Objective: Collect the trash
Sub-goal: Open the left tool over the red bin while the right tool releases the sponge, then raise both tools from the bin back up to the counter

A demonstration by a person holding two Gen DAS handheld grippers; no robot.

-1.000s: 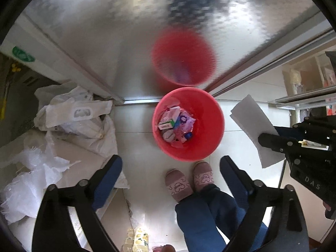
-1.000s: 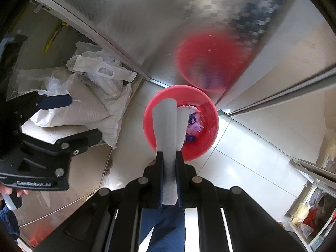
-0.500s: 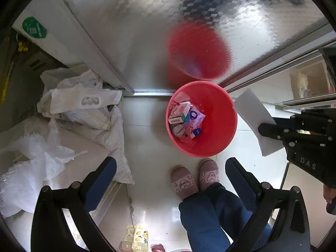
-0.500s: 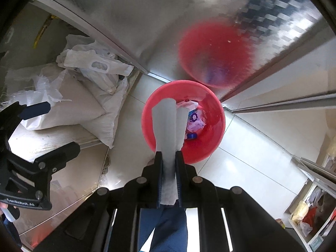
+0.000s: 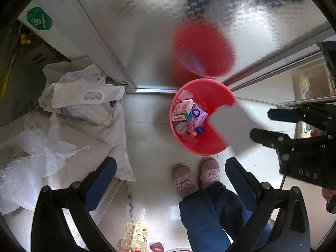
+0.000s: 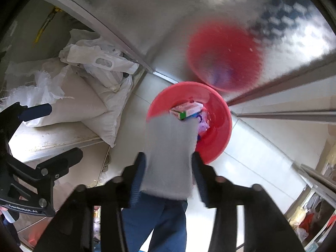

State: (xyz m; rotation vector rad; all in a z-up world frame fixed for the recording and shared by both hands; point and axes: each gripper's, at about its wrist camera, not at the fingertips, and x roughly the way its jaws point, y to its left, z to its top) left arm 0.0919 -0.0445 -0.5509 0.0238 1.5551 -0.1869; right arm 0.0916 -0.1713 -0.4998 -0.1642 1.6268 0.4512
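A red bucket (image 5: 212, 147) stands on the pale tiled floor and holds small boxes and wrappers (image 5: 184, 113). A white paper sheet (image 5: 231, 128) hangs blurred over the bucket's right rim, just off my right gripper (image 5: 271, 126). From the right wrist, that sheet (image 6: 168, 138) lies loose between the parting fingers of the right gripper (image 6: 168, 157), above the bucket (image 6: 218, 130). Its jaws are opening and the pads no longer press the sheet. My left gripper (image 5: 170, 163) points straight down, open wide and empty; it also shows as the left gripper (image 6: 54, 133) at the right wrist view's left edge.
White sacks and plastic bags (image 5: 84, 105) pile up left of the bucket. A person's slippered feet (image 5: 195, 178) and blue trousers stand just before it. A shiny metal door panel (image 5: 201, 50) behind mirrors the bucket. Bottles (image 5: 136, 237) lie at the bottom edge.
The right jaws have come apart and let go of the sheet, which now hangs blurred and loose over the bucket. The left gripper stays open and empty.
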